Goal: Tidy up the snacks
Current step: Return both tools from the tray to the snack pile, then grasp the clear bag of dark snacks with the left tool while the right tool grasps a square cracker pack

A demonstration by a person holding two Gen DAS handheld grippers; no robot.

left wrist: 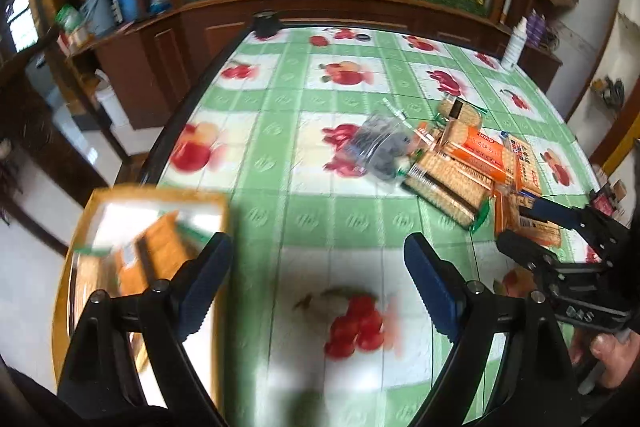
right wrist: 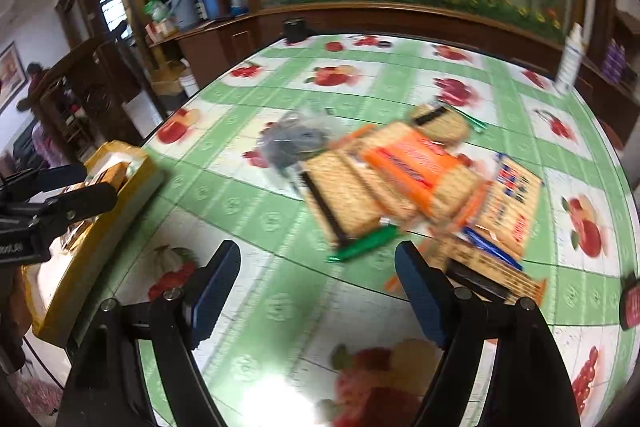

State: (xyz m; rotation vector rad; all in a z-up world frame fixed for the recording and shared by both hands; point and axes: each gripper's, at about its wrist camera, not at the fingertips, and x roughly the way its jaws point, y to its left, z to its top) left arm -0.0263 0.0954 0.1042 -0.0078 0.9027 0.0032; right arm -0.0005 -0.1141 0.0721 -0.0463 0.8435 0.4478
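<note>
Sorting snacks, barely begun.
Both the left gripper (left wrist: 318, 291) and right gripper (right wrist: 318, 297) hang released; few packets sit in the yellow cardboard box (right wrist: 120, 203) left, while the heap of orange cracker packets (right wrist: 404, 183) waits far right.

the snack wrappers' (right wrist: 420, 179) print is too blurred to read.

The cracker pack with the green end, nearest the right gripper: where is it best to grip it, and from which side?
Probably grip the cracker pack across its narrow width at mid-length, coming from above. It lies flat on the table, long and slim, its left edge free.
</note>
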